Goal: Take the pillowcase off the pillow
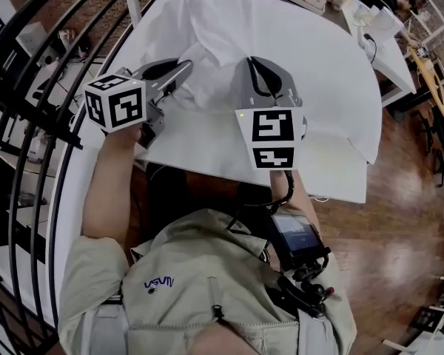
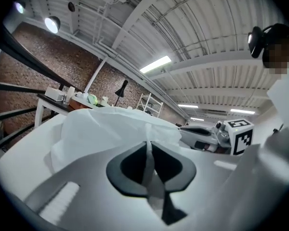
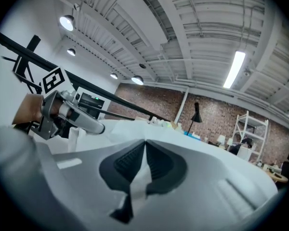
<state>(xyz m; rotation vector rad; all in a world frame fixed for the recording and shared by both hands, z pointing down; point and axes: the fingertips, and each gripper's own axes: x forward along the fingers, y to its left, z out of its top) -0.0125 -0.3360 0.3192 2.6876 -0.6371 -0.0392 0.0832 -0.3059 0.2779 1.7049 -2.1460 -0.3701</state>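
**As found: pillowcase pinched at two points**

Where the white fabric pillowcase [image 1: 207, 61] bunches up at the near end of the white pillow [image 1: 318, 58], the left hand-held gripper [image 2: 148, 148] and the right hand-held gripper [image 3: 144, 146] each clamp a fold of it. The pillow lies on the white table [image 1: 325, 183].
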